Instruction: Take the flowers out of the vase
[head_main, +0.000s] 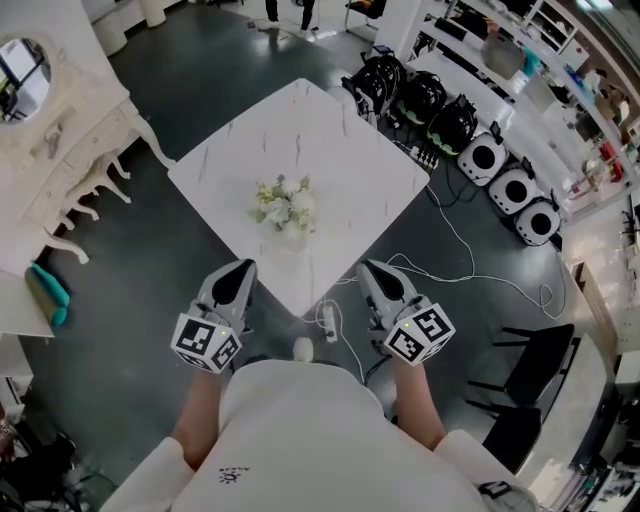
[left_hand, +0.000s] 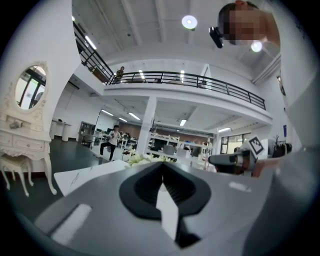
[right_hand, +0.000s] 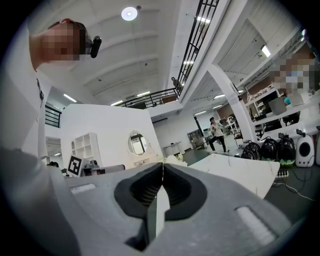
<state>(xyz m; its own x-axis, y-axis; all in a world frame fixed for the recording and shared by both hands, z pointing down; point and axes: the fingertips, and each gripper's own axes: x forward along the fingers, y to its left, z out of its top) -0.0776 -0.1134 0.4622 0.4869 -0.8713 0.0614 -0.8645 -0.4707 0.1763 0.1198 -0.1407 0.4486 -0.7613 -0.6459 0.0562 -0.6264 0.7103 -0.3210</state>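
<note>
Looking down in the head view, I see a white marble table (head_main: 340, 150) set corner-on to me. A small bunch of pale flowers (head_main: 283, 205) stands in a vase (head_main: 294, 238) near its middle. My left gripper (head_main: 243, 267) and my right gripper (head_main: 371, 268) are held level on either side of the table's near corner, both pointing toward the table. The flowers are ahead of both tools, roughly midway between them and well apart from either tip. Both pairs of jaws are pressed together with nothing between them. Each gripper view shows the dark ribbed pads meeting in a thin seam.

Only the head view shows the vase, and a white power strip (head_main: 328, 318) on the dark floor just beyond the table's corner.

In the left gripper view, just the flower tops peek over the closed jaws, slightly left of the tip. The right gripper and its marker cube sit toward the right edge. A cream dressing table (left_hand: 22, 145) with an oval mirror (left_hand: 30, 89) stands at the left.

In the right gripper view, the blossoms show just right of the tip, and the left gripper is at the left. Both gripper views take in a distant person (left_hand: 115, 140) on the floor and a balcony rail (left_hand: 190, 80) overhead.
</note>
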